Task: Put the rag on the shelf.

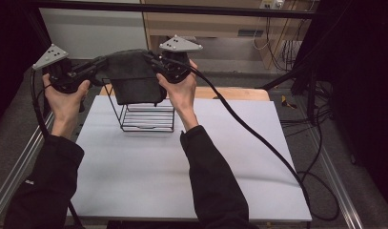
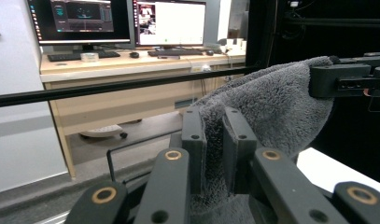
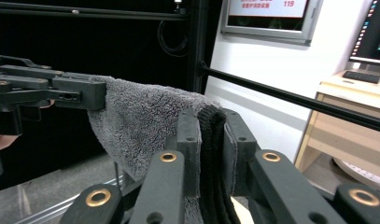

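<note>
A dark grey fluffy towel [image 1: 134, 76] hangs stretched between my two grippers, above a black wire rack [image 1: 146, 114] on the white table. My left gripper [image 1: 102, 62] is shut on the towel's left top edge; in the left gripper view its jaws pinch the towel [image 2: 271, 107], with the gripper [image 2: 214, 135] closed tight. My right gripper [image 1: 151, 61] is shut on the towel's right top edge; in the right gripper view the gripper [image 3: 211, 135] clamps a folded hem of the towel [image 3: 136, 126]. The towel's lower edge drapes over the rack's top.
The white table top [image 1: 148, 171] lies under the rack, with a wooden board [image 1: 239, 93] at its far edge. A black cable [image 1: 258, 138] trails from my right gripper across the table's right side. A desk with monitors [image 2: 117, 21] stands beyond.
</note>
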A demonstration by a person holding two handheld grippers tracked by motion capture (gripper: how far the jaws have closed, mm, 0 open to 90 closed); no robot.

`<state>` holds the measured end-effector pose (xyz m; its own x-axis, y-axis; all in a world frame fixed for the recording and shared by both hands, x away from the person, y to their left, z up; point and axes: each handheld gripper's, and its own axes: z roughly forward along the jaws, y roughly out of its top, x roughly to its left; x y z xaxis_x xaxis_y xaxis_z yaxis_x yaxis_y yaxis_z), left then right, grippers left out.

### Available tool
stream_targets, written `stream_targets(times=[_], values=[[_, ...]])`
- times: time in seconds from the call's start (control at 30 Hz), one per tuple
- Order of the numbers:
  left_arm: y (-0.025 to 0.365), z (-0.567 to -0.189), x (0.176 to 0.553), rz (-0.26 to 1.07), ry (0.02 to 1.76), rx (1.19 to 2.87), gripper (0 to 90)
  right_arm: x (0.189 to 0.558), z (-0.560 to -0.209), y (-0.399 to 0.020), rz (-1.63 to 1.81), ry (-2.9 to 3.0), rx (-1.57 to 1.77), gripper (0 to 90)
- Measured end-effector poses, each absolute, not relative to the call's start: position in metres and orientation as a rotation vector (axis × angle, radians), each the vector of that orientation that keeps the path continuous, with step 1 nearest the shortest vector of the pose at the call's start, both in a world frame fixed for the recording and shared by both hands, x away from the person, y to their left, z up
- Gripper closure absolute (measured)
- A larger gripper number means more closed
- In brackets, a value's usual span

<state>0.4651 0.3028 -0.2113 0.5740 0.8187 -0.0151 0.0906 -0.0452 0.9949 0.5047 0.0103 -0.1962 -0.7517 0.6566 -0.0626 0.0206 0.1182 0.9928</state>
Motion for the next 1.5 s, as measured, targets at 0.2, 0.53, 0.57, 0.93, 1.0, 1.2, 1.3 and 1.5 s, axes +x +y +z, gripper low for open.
stream_targets(times=[0.2,0.53,0.57,0.93,1.0,1.2,1.3,1.5], values=[[0.301,-0.217,0.457,0.687,0.815,1.576,79.9,0.500,-0.203,0.005,1.677,1.982,0.676,79.9],[0.301,-0.219,0.444,0.651,0.848,1.672,77.0,0.489,-0.210,0.003,1.654,2.073,0.660,79.9],[0.302,-0.217,0.442,0.645,0.851,1.676,76.1,0.489,-0.211,0.003,1.653,2.075,0.652,79.9],[0.302,-0.189,0.442,0.618,0.897,1.662,78.3,0.484,-0.218,0.002,1.638,2.101,0.626,79.5],[0.299,-0.188,0.446,0.602,0.911,1.695,81.7,0.483,-0.219,0.003,1.629,2.110,0.611,79.3],[0.289,-0.197,0.452,0.569,0.926,1.785,86.8,0.482,-0.224,0.002,1.621,2.132,0.598,78.0],[0.289,-0.200,0.452,0.553,0.926,1.795,87.9,0.481,-0.226,0.001,1.616,2.153,0.591,74.6],[0.292,-0.212,0.447,0.518,0.912,1.849,88.6,0.478,-0.226,0.000,1.644,2.174,0.607,63.7]])
